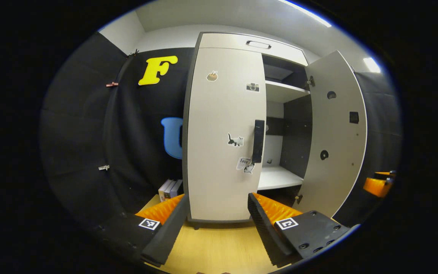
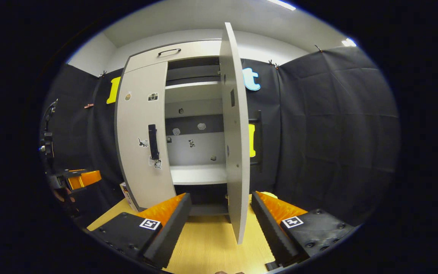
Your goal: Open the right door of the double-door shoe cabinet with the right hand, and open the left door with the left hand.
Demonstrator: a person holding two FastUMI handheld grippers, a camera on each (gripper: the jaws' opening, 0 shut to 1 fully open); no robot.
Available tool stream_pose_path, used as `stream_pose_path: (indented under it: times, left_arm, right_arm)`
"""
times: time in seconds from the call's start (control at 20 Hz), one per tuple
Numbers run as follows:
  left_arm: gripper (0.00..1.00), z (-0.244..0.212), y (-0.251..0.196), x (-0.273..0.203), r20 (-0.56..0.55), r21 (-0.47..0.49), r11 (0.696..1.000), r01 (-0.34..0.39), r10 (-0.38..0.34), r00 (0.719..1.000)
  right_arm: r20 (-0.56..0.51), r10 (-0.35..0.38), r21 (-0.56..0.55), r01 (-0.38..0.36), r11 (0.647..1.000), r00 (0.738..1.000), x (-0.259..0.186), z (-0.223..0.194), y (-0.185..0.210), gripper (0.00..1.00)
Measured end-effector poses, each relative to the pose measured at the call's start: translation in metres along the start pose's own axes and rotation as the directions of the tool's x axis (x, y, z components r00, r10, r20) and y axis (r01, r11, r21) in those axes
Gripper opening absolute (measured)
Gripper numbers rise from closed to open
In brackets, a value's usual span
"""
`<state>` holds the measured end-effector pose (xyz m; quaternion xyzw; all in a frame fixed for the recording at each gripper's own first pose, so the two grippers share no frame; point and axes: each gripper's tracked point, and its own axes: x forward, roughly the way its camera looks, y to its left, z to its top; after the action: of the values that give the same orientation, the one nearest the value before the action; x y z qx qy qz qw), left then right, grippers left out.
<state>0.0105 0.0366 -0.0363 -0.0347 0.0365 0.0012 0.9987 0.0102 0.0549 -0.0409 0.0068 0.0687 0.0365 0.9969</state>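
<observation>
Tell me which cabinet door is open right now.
The right door: it is swung out, showing the white shelves behind it. The left door sits flush and shut, its black handle untouched.

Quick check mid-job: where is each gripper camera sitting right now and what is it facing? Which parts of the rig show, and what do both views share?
Left gripper view: rides the left gripper, open, squarely facing the closed left door and its handle; the right gripper shows at the right edge.
Right gripper view: rides the right gripper, open, facing the open right door edge-on; the left gripper shows at left.
Shared: both doors, the white shelves, the wooden floor.
</observation>
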Motion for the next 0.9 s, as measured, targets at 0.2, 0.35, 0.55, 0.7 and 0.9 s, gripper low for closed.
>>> stream_pose_path:
  times: [0.2,0.35,0.55,0.7,0.9]
  left_arm:
    - [0.95,0.02,-0.012,0.036,0.024,0.0,1.0,0.027,-0.027,0.999]
    - [0.95,0.037,-0.022,0.07,0.041,0.023,0.999,0.041,-0.042,0.998]
    - [0.94,0.048,-0.045,0.116,0.025,-0.012,0.996,0.086,-0.085,0.996]
    - [0.94,0.054,-0.061,0.146,0.023,0.004,0.995,0.101,-0.101,0.995]
    - [0.91,0.052,-0.084,0.183,0.011,0.015,0.992,0.126,-0.126,0.992]
  right_arm:
    - [-0.012,0.053,0.067,-0.052,0.996,0.999,0.01,-0.004,0.022,0.99]
    - [-0.012,0.089,0.067,-0.088,0.994,0.996,0.024,-0.007,0.028,0.99]
    - [-0.009,0.146,0.081,-0.145,0.986,0.989,0.044,-0.003,0.033,0.98]
    - [-0.018,0.175,0.058,-0.174,0.983,0.984,0.057,-0.009,0.039,0.98]
    - [-0.057,0.218,0.091,-0.212,0.973,0.974,0.074,-0.022,0.051,0.98]
